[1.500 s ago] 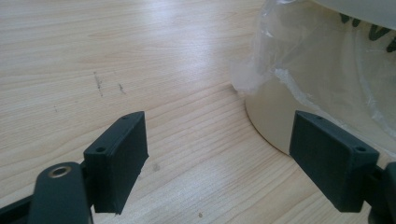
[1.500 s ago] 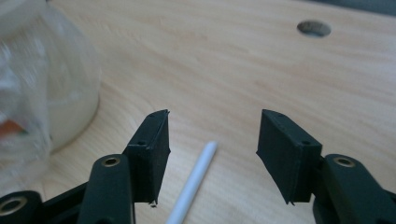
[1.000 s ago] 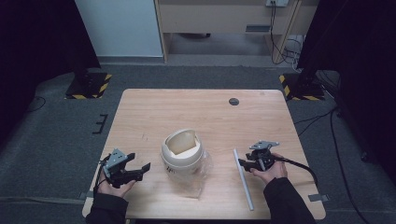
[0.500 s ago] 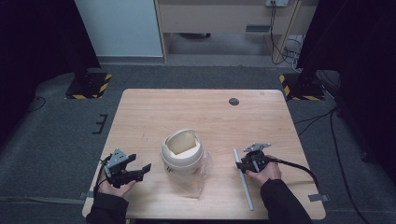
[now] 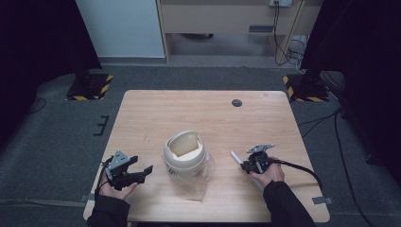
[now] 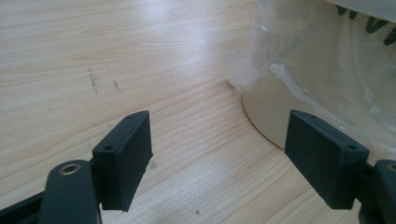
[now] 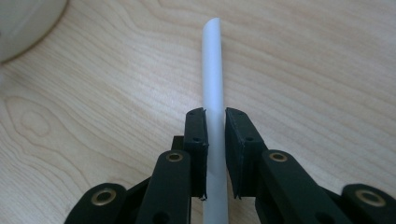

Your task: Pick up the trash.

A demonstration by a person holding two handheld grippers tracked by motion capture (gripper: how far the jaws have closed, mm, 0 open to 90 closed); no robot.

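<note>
1. High view: the right gripper (image 5: 249, 166) sits at the near right of the light wooden table (image 5: 203, 113), its jaws having just been closing on the long white plastic straw (image 5: 236, 156), which lies flat, running from near right towards the far left. Only its far end peeks out past the jaws. To do this pick-up well, I judge the grip should stay square across the straw and the lift should come straight up, so the thin tube does not roll or pivot.
2. High view: the left gripper (image 5: 140, 173) rests at the near left, jaws spread wide with nothing between them. Just to its right stands the cream round lidded cup (image 5: 184, 152), partly wrapped in a crumpled clear plastic bag (image 5: 197, 182). A steadying hold on the cup looks likely to be needed later.
3. Left gripper view: the two black pads (image 6: 125, 154) stand far apart over bare wood; the cup's curved wall (image 6: 261, 109) and bag film (image 6: 299, 56) are near the right pad, not touching.
4. Right gripper view: the pads (image 7: 196, 140) pinch the straw (image 7: 212, 70) from both sides. The straw is smooth, matt white and straight, with a slanted far tip.
</note>
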